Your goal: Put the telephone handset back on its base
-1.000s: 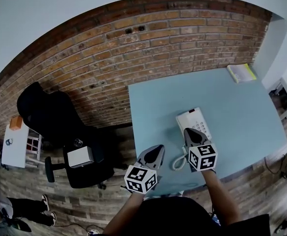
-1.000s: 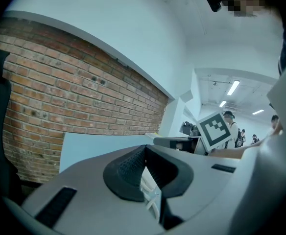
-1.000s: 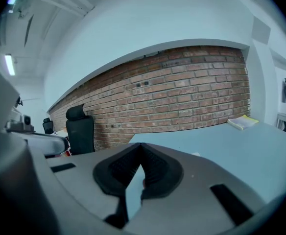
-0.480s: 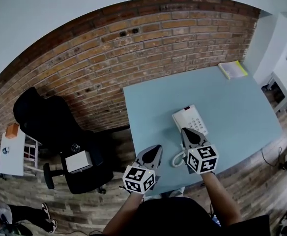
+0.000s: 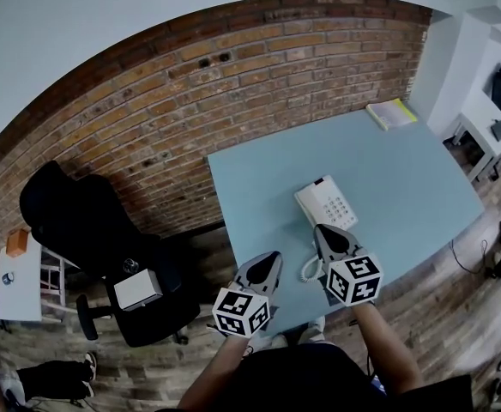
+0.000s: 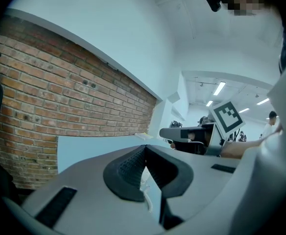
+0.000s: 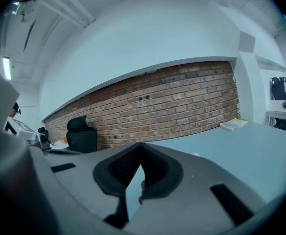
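Telephone [image 5: 326, 202], one white set, sitting on the counter [image 5: 405, 178] just beyond the right gripper [image 5: 326, 230] jaws, both pairs of jaws pressing shut on nothing, left gripper [image 5: 270, 258] hovering alongside, one book [image 5: 392, 112] lying far ahead, its print being too small to read

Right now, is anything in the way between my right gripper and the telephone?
Nothing visible. In the head view the right gripper, shut and empty, points straight at the telephone on the table. The coiled cord lies beside the gripper, not between them.
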Action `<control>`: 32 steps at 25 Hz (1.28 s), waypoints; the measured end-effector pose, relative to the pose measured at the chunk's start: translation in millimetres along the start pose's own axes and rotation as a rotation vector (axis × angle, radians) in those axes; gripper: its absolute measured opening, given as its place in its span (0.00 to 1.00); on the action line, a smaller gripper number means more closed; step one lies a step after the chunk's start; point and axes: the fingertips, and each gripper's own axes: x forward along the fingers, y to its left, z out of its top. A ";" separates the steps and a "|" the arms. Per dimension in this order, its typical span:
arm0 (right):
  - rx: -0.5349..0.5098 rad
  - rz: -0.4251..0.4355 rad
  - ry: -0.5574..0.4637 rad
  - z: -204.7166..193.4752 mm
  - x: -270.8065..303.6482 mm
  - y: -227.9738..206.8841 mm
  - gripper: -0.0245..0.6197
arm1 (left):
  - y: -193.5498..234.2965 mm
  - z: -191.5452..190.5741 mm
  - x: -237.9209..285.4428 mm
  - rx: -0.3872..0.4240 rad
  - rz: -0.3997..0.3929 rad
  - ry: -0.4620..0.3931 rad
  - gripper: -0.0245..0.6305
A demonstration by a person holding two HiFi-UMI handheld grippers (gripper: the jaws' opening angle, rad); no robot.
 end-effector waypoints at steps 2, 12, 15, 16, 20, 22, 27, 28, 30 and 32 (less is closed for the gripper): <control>-0.003 -0.008 -0.005 -0.8 -5.9 7.2 0.06 | -1.2 0.2 -6.2 0.003 -0.010 -0.001 0.05; 0.006 -0.047 -0.018 -12.2 -29.6 33.8 0.06 | -7.7 -6.3 -34.5 -0.002 -0.050 0.001 0.05; 0.013 -0.057 -0.027 -13.3 -36.7 38.3 0.06 | -11.3 -5.0 -38.8 0.002 -0.069 0.000 0.05; 0.015 -0.061 -0.029 -14.1 -38.5 39.7 0.06 | -12.1 -3.9 -40.0 0.007 -0.076 -0.001 0.05; 0.020 -0.076 -0.038 -15.9 -45.3 45.2 0.06 | -14.6 0.7 -43.3 0.021 -0.100 -0.005 0.05; 0.022 -0.084 -0.040 -17.1 -48.9 46.9 0.06 | -17.4 0.6 -43.2 0.027 -0.116 -0.002 0.05; 0.045 -0.108 -0.051 -21.6 -58.3 46.2 0.06 | -28.1 -0.5 -36.6 0.048 -0.162 0.003 0.05; 0.046 -0.111 -0.052 -23.1 -60.1 46.0 0.06 | -29.5 -0.5 -35.6 0.048 -0.167 0.002 0.05; 0.047 -0.116 -0.052 -25.2 -64.2 45.1 0.06 | -32.0 -1.0 -34.1 0.047 -0.173 0.001 0.05; 0.048 -0.122 -0.055 -25.2 -67.9 43.6 0.06 | -34.7 -1.1 -32.1 0.049 -0.181 0.003 0.05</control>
